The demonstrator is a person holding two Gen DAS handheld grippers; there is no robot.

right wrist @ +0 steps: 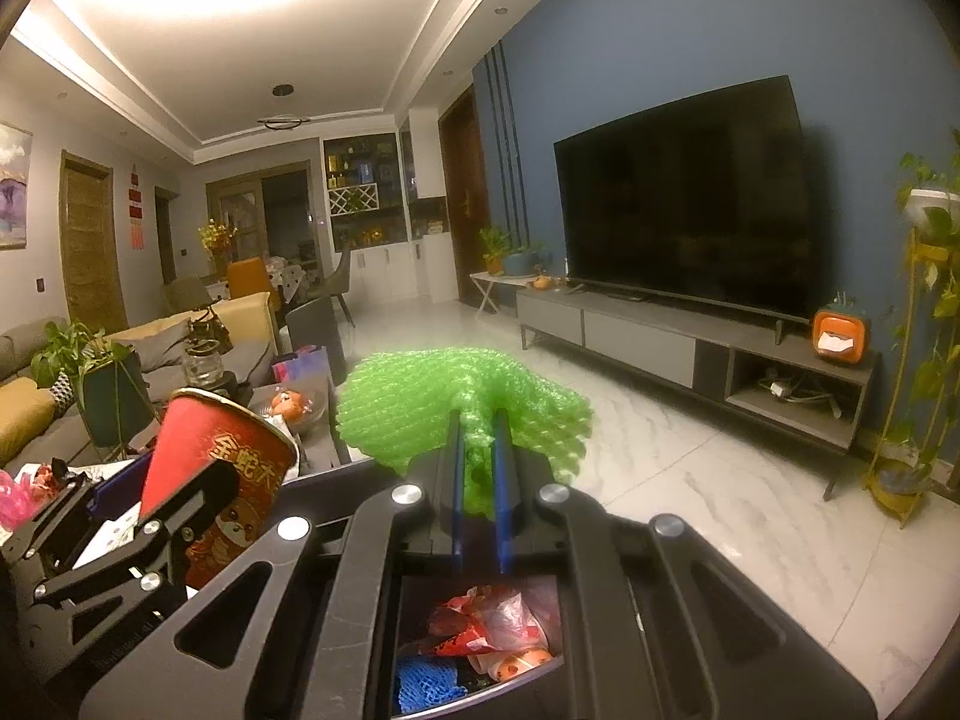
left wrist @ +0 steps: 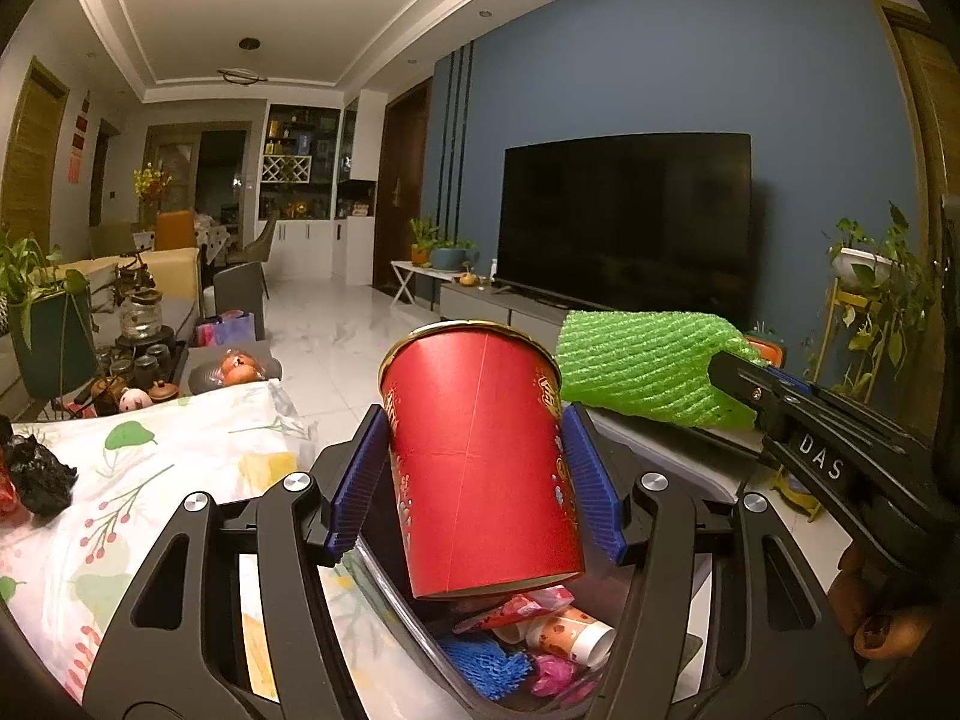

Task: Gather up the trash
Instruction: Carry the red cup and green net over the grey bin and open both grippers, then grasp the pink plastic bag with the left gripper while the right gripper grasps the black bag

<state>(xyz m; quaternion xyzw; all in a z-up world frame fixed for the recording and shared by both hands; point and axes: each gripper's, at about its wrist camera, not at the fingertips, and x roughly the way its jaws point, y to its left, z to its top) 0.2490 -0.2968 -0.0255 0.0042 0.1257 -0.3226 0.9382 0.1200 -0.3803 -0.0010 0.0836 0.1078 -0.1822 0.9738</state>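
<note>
left wrist: left gripper (left wrist: 477, 474) clamps red paper cup (left wrist: 480, 456) over trash bin (left wrist: 390, 594) at 6 o'clock; drop step, next calls for opening. right wrist: right gripper (right wrist: 480, 480) pinches green foam net (right wrist: 438, 408) at 12 o'clock, above bin; release next.

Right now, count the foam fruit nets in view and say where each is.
2. The green foam net is pinched in the right gripper above the bin. The blue foam net lies inside the bin among wrappers. Others may be buried beneath.
</note>
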